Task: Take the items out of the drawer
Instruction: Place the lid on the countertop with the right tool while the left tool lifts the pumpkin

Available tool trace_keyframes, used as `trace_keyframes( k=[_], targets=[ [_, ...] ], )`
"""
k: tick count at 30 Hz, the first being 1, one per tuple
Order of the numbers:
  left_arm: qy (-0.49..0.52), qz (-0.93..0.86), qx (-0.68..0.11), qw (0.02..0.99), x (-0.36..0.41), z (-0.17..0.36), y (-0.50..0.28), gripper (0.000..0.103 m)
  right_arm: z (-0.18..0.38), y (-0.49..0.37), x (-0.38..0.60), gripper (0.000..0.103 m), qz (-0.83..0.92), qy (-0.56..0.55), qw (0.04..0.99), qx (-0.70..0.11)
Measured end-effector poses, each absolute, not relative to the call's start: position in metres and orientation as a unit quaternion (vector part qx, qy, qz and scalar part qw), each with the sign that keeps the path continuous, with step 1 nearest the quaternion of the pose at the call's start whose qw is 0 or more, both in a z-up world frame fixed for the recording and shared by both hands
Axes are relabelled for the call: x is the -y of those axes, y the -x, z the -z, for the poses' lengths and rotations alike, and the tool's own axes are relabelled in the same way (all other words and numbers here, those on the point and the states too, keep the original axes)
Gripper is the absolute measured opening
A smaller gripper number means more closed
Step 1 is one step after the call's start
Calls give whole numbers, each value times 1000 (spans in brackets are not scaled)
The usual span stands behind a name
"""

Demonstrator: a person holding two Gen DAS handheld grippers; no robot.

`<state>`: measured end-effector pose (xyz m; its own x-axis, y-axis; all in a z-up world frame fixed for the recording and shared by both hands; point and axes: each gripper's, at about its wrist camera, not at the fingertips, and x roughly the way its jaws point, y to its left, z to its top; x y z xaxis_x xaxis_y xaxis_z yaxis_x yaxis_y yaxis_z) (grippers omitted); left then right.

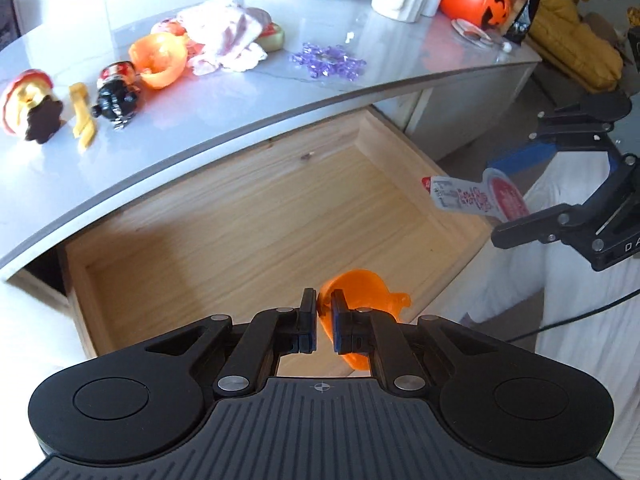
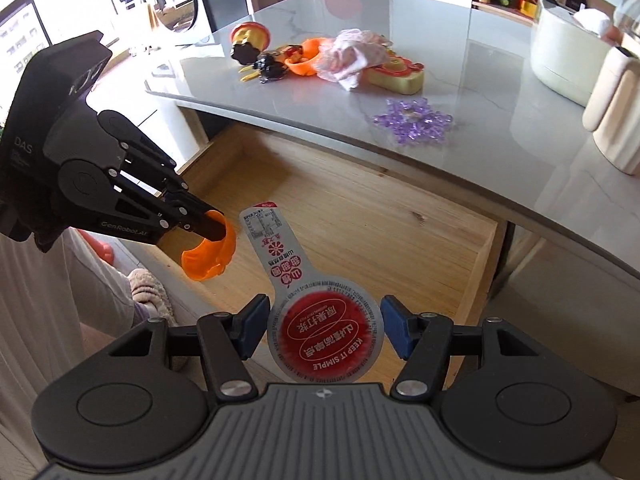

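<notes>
Grey counter [image 1: 280, 92] crowded at eleven o'clock, drawer [image 1: 260, 216] bare below: left tongs [image 1: 324, 316] pinch the orange shell [image 1: 360, 292], right tongs [image 2: 322, 330] grip the jelly cup [image 2: 324, 336], so carry both level and set them on open stone.

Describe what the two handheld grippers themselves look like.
Both are black plastic with linkage arms joined by silver pins and jaws faced with blue pads. The left gripper has a boxy body printed DAS, with GenRobot.AI on one arm. The right gripper trails a thin black cable.
</notes>
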<state>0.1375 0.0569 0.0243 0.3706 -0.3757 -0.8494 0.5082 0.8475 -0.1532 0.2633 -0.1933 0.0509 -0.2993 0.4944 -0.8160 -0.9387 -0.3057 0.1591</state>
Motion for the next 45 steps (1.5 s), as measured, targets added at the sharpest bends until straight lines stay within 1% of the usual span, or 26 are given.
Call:
trace_keyframes(
  k=[3,4,7,9,12,16,18,20,24,28,31,34,36,37,38,40,42,44,45],
  targets=[
    [-15,242,-471,848,-78,-31,-147,9,-60,-250,196,61,-742,340,481,-321],
    [4,228,-461,858,-66,-30,-158,9,-63,-247,196,61,-744,340,480,-318],
    [82,180,-410,890,-113,-50,-171,9,-70,-238,196,61,-749,339,477,-311],
    [141,142,-360,911,-149,-67,-181,9,-72,-233,193,61,-750,339,477,-309],
    [174,87,-311,930,-183,-79,-202,9,-73,-225,187,61,-747,346,478,-306],
    [156,7,-307,939,-195,-68,-231,10,-73,-221,180,61,-743,353,480,-305],
    [172,-3,-319,932,-199,-55,-237,14,-73,-220,175,61,-738,354,487,-305],
    [185,-3,-328,926,-201,-46,-241,13,-72,-220,169,61,-734,354,494,-304],
    [169,-1,-308,936,-206,-54,-233,14,-76,-225,152,61,-728,346,514,-293],
    [184,11,-282,942,-211,-57,-222,14,-93,-247,120,61,-708,322,571,-263],
    [189,20,-278,941,-212,-56,-218,14,-101,-269,88,61,-674,305,630,-238],
    [177,22,-265,947,-210,-58,-208,14,-91,-285,56,62,-644,301,658,-248],
    [158,22,-246,956,-208,-62,-197,14,-81,-291,43,65,-640,297,657,-267],
    [150,20,-239,959,-208,-64,-191,14,-75,-293,39,71,-637,297,657,-273],
    [142,17,-230,962,-207,-66,-183,14,-73,-294,39,75,-633,296,660,-274],
    [128,13,-216,968,-204,-68,-165,14,-73,-296,46,75,-629,289,669,-272],
    [119,5,-226,967,-197,-68,-147,14,-80,-297,64,77,-631,279,671,-270],
    [129,-1,-259,957,-188,-67,-126,14,-87,-293,90,84,-641,269,668,-265],
    [138,-2,-273,952,-183,-67,-117,14,-91,-291,103,85,-646,266,665,-264]
  ],
)
